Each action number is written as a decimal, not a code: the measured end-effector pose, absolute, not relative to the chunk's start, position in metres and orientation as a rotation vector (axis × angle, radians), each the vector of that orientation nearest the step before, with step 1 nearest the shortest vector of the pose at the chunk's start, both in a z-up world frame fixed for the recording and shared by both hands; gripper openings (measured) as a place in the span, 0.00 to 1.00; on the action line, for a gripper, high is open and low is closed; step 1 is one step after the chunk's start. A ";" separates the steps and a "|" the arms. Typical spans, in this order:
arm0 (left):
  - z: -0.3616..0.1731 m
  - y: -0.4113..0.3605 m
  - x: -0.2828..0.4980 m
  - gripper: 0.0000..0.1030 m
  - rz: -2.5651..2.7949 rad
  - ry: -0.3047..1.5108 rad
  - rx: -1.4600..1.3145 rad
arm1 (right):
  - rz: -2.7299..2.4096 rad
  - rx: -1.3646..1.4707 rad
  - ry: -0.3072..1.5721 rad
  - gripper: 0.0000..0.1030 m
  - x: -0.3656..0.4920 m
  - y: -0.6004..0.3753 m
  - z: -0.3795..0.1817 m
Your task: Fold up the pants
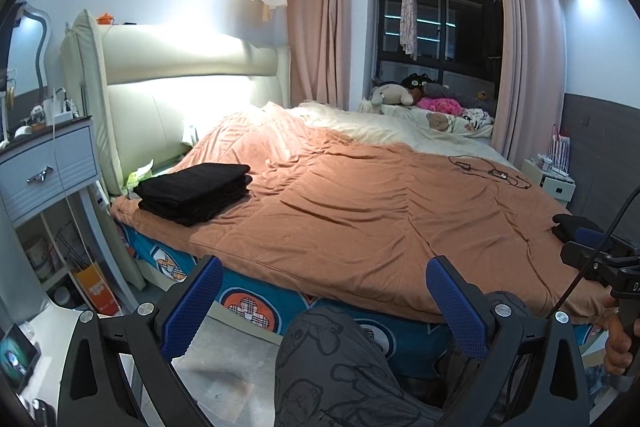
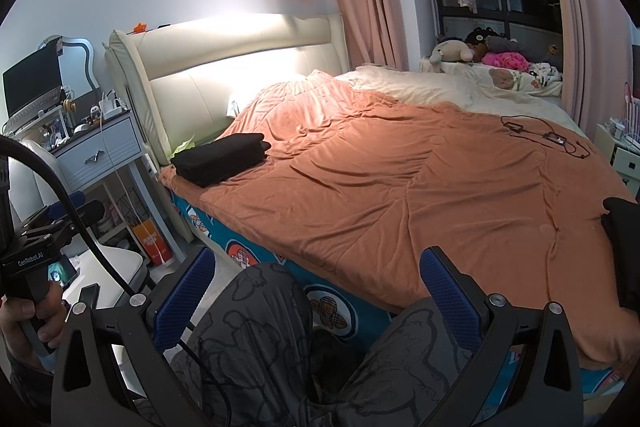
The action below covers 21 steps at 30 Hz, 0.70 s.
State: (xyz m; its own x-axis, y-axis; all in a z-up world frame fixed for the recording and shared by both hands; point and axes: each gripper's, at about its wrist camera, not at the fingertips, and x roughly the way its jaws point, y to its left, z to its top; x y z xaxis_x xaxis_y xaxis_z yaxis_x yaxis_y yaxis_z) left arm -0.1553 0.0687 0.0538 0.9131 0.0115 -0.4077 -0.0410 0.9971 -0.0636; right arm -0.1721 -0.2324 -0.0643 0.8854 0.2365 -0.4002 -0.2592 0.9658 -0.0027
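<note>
While both devices are held off the bed's near edge, the left gripper and right gripper stand spread, pinching nothing. Folded black pants lie stacked at 10 o'clock on the orange duvet, near the headboard. Another dark garment lies at 3 o'clock.

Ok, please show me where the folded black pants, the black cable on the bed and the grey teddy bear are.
folded black pants (image 1: 194, 193): left wrist view, top layer of the stack.
black cable (image 2: 548, 137): right wrist view, small box on the wire.
grey teddy bear (image 2: 450, 51): right wrist view, its body.
</note>
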 end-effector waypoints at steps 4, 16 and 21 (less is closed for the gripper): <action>0.054 0.068 -0.156 0.99 0.029 0.420 -0.072 | 0.256 -0.057 0.411 1.00 -0.172 -0.229 -0.064; 0.050 0.069 -0.155 0.99 0.023 0.427 -0.074 | 0.252 -0.054 0.416 1.00 -0.172 -0.227 -0.064; 0.049 0.070 -0.155 0.99 0.018 0.428 -0.073 | 0.252 -0.054 0.416 1.00 -0.171 -0.227 -0.064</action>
